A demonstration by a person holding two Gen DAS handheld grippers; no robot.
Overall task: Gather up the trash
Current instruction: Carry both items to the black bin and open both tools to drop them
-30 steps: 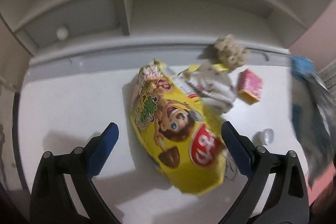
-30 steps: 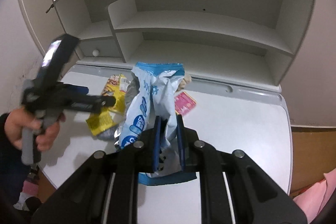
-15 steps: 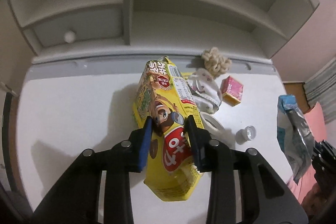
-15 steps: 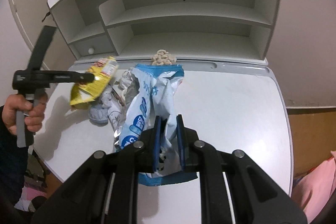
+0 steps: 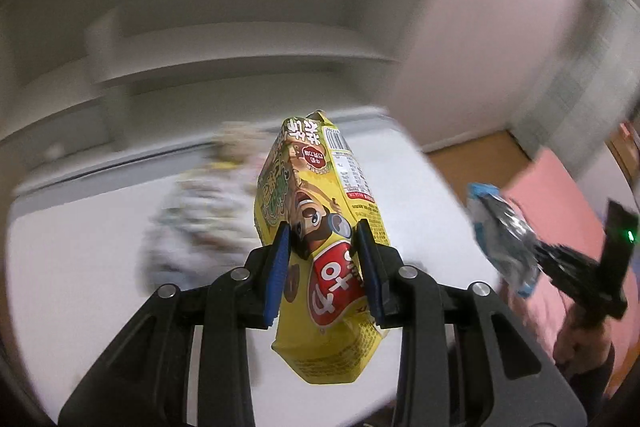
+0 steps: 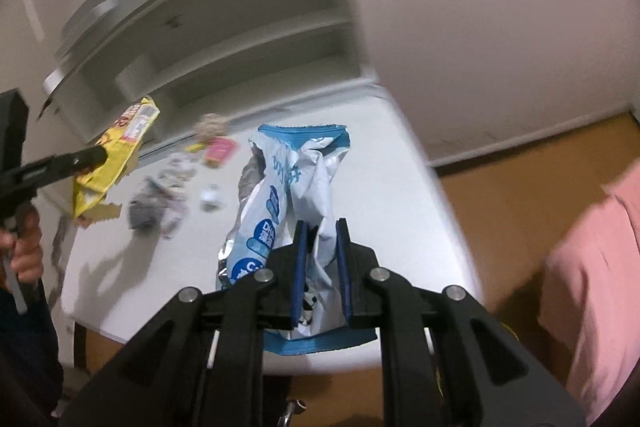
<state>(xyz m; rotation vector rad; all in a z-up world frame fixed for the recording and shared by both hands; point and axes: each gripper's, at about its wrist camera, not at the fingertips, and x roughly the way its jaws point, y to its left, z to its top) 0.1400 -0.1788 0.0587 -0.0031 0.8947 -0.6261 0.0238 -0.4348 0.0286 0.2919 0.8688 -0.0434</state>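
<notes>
My left gripper (image 5: 323,233) is shut on a yellow snack bag (image 5: 320,195) and holds it in the air above the white desk (image 5: 80,235). The bag also shows in the right wrist view (image 6: 116,151), at the left. My right gripper (image 6: 322,231) is shut on a blue and white snack bag (image 6: 296,179), held above the desk's right part. That bag also shows at the right of the left wrist view (image 5: 500,231).
On the desk (image 6: 380,155) lie a pink box (image 6: 219,149), a beige knotted lump (image 6: 211,125), a crumpled white wrapper (image 6: 176,167), a grey wrapper (image 6: 148,211) and a small clear cap (image 6: 210,201). White shelves (image 6: 224,39) stand behind. A pink surface (image 6: 592,267) is at the right.
Both grippers have swung to the right with their bags, and the views are blurred. The yellow bag has risen higher off the desk. Both grips are unchanged.
</notes>
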